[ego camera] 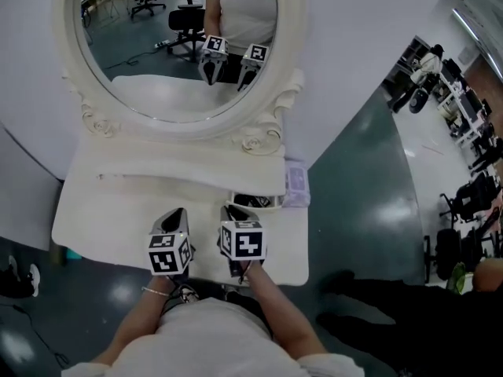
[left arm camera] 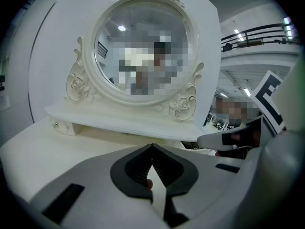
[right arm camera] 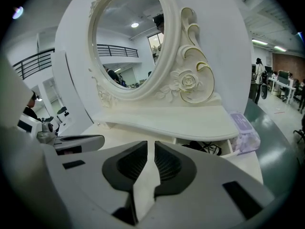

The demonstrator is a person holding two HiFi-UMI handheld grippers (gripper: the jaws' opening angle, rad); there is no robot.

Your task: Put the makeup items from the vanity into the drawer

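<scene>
The white vanity (ego camera: pixel 110 210) has a small drawer (ego camera: pixel 273 204) pulled open under its shelf at the right, with dark items (right arm camera: pixel 204 147) lying inside. A purple-printed packet (ego camera: pixel 296 181) rests at the vanity's right edge beside the drawer. My left gripper (ego camera: pixel 177 213) hovers over the tabletop's front middle; its jaw tips touch, with nothing held (left arm camera: pixel 152 147). My right gripper (ego camera: pixel 230 210) hangs just right of it, short of the drawer. Its jaws (right arm camera: pixel 148 144) stand a narrow gap apart with nothing between them.
An oval mirror (ego camera: pixel 181 45) in a carved white frame stands at the back above a curved shelf (ego camera: pixel 189 181). A second small drawer knob (left arm camera: pixel 55 124) shows under the shelf's left end. Green floor (ego camera: pixel 361 203) lies to the right, with office chairs far off.
</scene>
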